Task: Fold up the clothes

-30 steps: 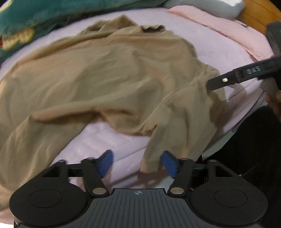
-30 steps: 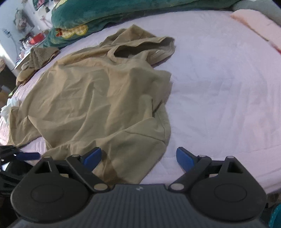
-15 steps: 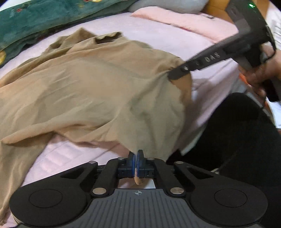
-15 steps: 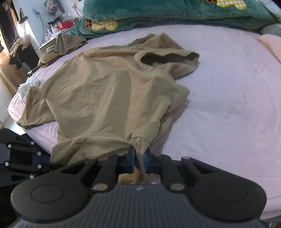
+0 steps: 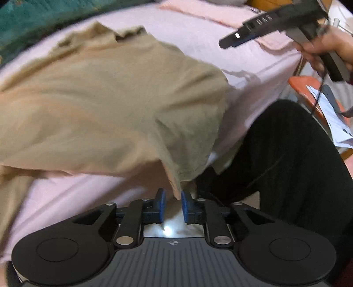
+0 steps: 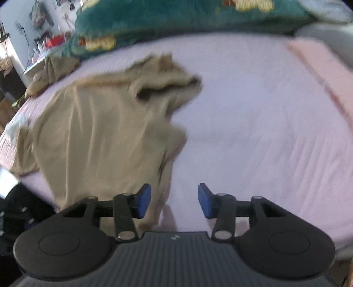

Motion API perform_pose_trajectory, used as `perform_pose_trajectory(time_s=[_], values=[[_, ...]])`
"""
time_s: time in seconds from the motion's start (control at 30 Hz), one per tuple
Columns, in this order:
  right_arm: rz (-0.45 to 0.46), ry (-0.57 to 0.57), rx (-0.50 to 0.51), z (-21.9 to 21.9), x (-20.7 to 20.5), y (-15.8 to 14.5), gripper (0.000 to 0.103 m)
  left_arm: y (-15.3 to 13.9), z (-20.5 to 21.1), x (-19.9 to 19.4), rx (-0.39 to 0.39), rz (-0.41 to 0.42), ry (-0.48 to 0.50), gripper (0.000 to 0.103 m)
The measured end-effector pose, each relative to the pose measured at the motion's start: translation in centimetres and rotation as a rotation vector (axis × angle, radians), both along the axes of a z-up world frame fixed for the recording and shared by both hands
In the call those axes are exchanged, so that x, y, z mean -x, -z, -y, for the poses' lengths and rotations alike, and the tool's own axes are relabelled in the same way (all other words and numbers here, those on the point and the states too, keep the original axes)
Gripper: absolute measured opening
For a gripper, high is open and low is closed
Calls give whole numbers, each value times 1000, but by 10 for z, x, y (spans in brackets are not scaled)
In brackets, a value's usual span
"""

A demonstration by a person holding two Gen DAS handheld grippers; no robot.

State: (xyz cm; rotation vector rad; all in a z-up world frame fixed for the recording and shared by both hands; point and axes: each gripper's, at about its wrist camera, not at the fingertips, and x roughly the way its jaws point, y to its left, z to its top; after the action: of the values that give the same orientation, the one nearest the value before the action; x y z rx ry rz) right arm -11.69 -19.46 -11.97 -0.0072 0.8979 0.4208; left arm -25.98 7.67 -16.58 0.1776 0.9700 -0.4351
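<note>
Pale pink bed [image 6: 253, 114] fills both views, with a green pillow [image 6: 176, 19] along the upper edge and a second bundle of cloth [image 6: 53, 72] at upper left. A tan shirt [image 6: 99, 136] is spread over the left half of the bed, collar toward the pillow. It is judged light, limp and easily bunched; hem corners or shoulder seams are best taken. Left gripper [image 5: 173, 206]: jaws narrowly apart and opening, a shirt corner hanging between them, not seen pressed. Right gripper [image 6: 174, 199]: jaws apart and opening, shirt edge beside the left pad, nothing clamped. A black-clad leg [image 5: 286, 165] crowds the bed edge at lower right.
</note>
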Motion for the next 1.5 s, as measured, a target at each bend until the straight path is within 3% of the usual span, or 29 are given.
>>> perform_pose_trajectory(time_s=[0.07,0.13,0.2,0.43,0.6,0.77,1.0,1.2,1.4,1.47,1.5], values=[[42,-3,18,-7,-16,-14,58,-15,-8,-6,1,57,-42,27],[71,-23,29,-17,-34,-27,63,-31,-16,-20,23,108,-103,41],[94,-55,43,-29,-55,-37,71,-44,-25,-40,47,147,-177,46],[135,-158,93,-67,-128,-67,79,-70,-46,-114,28,200,-267,47],[115,-202,84,-81,-159,-53,83,-107,-76,-209,-16,237,-289,47],[57,-242,71,-100,-209,-37,84,-132,-90,-338,-80,284,-286,47],[29,-309,64,-122,-262,-32,86,-72,-81,-450,-243,201,-137,47],[-26,-324,72,-128,-294,-3,86,-41,-64,-479,-213,161,-12,47],[-67,-341,99,-138,-307,33,87,-16,-53,-509,-255,141,-9,47],[-77,-345,110,-137,-311,40,87,-12,-52,-515,-259,152,11,29],[-79,-347,119,-137,-312,43,87,-10,-52,-517,-259,158,15,1]])
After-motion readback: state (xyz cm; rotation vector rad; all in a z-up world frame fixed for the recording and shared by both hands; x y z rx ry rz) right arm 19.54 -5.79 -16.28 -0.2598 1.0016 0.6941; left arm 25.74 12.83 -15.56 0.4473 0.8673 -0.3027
